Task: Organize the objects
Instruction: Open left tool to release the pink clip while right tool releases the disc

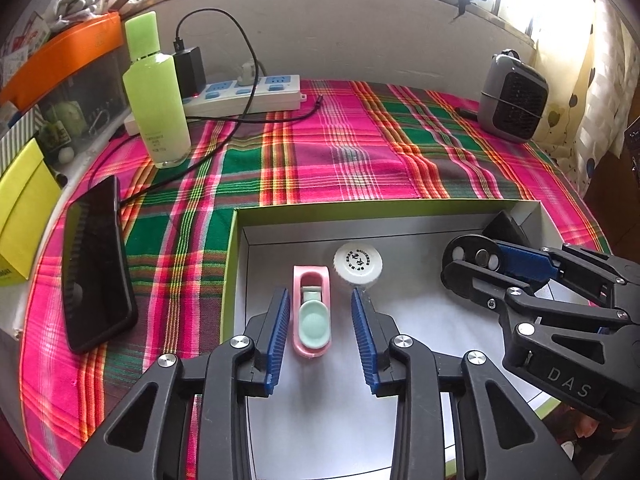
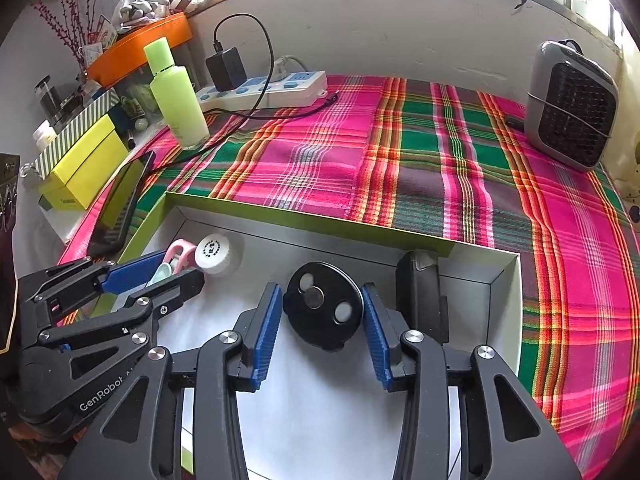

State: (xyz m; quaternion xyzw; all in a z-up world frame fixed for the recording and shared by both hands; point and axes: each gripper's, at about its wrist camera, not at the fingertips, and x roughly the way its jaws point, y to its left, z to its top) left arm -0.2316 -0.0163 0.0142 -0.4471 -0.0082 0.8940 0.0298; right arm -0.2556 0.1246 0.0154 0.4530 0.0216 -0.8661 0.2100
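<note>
A shallow box with a green rim (image 1: 400,205) and a white floor lies on the plaid cloth; it also shows in the right wrist view (image 2: 304,216). Inside lie a pink and mint clip-like object (image 1: 312,316), a white bottle cap (image 1: 358,264), a black round disc (image 2: 323,306) and a black case (image 2: 420,292). My left gripper (image 1: 320,320) is open with its fingers on either side of the pink object. My right gripper (image 2: 323,316) is open around the black disc; whether its pads touch the disc cannot be told.
A green bottle (image 1: 156,92), a white power strip (image 1: 248,92) with a black charger and cables, and a black phone (image 1: 96,264) lie on the left of the cloth. A grey small fan (image 2: 572,108) stands at the far right. Yellow and orange boxes stand past the left edge.
</note>
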